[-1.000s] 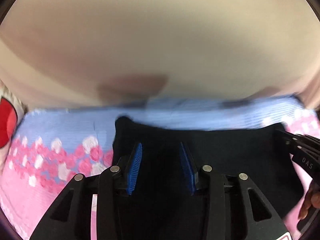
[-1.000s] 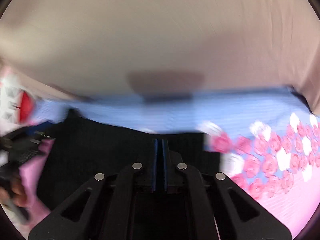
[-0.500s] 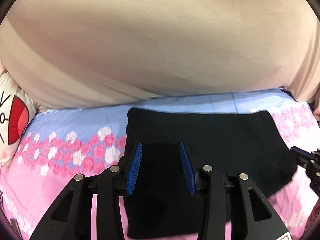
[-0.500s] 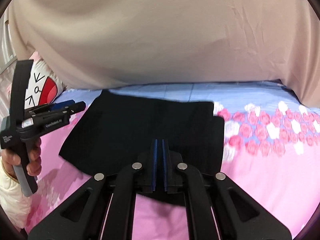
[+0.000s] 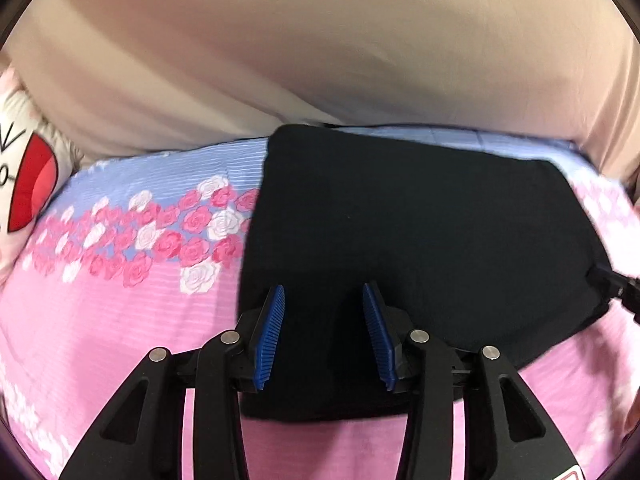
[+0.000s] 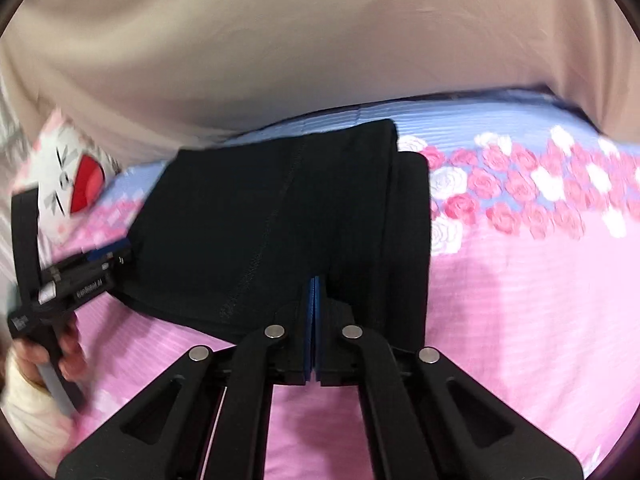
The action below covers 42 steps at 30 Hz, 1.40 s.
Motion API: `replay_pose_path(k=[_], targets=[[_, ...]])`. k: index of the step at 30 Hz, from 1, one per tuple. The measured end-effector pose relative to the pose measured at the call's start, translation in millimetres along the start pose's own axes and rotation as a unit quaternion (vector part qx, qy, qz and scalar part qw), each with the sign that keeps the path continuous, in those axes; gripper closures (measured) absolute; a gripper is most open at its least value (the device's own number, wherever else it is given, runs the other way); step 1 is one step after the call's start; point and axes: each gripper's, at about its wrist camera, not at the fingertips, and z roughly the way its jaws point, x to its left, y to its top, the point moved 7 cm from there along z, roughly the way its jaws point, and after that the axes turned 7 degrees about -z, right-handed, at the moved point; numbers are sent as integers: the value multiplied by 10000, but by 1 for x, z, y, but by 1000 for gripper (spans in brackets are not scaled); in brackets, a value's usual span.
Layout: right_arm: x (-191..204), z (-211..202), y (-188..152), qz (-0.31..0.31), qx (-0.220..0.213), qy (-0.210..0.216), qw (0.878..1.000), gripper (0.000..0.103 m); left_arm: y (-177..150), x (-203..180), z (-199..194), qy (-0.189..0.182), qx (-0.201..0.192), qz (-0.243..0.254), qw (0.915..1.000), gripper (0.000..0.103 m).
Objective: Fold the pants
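Observation:
The black pants (image 5: pixel 420 232) lie folded into a flat rectangle on the pink and blue floral bedsheet (image 5: pixel 120 320). My left gripper (image 5: pixel 323 304) is open, its blue pads over the near left part of the pants with nothing between them. It also shows at the left of the right wrist view (image 6: pixel 116 258). My right gripper (image 6: pixel 315 286) is shut at the near edge of the pants (image 6: pixel 280 220); whether cloth is pinched between the pads I cannot tell. Its tip shows at the right edge of the left wrist view (image 5: pixel 600 274).
A beige cloth backdrop (image 5: pixel 320 60) hangs behind the bed. A white pillow with a red cartoon mouth (image 5: pixel 28 184) lies at the far left, also in the right wrist view (image 6: pixel 80 176). Bare pink sheet (image 6: pixel 520 320) lies right of the pants.
Both grippers have drawn back and up from the far edge toward the near side. The pants now lie folded flat. The left gripper stays open, the right stays shut.

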Motion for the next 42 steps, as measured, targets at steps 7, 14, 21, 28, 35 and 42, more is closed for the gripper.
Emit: replay_pose_path(k=[7, 14, 21, 28, 35, 42], targets=[[26, -103, -12, -113, -724, -457, 9963, 71, -12, 11, -114, 108, -663, -65, 9977, 27], [68, -145, -32, -382, -1195, -929, 9877, 31, -44, -24, -180, 94, -1077, 118, 9941, 19], [85, -161, -40, -412, -1625, -1363, 9764, 12, -63, -33, -178, 284, -1003, 124, 9945, 18], [91, -167, -43, -303, -1669, -1381, 9758, 11, -69, -22, -177, 246, -865, -56, 9959, 18], [98, -166, -43, -344, -1659, -1410, 9754, 11, -72, -18, -182, 184, -856, -83, 9961, 18], [103, -164, -44, -371, -1631, -1429, 9755, 10, -74, -14, -181, 156, -820, -94, 9965, 18]])
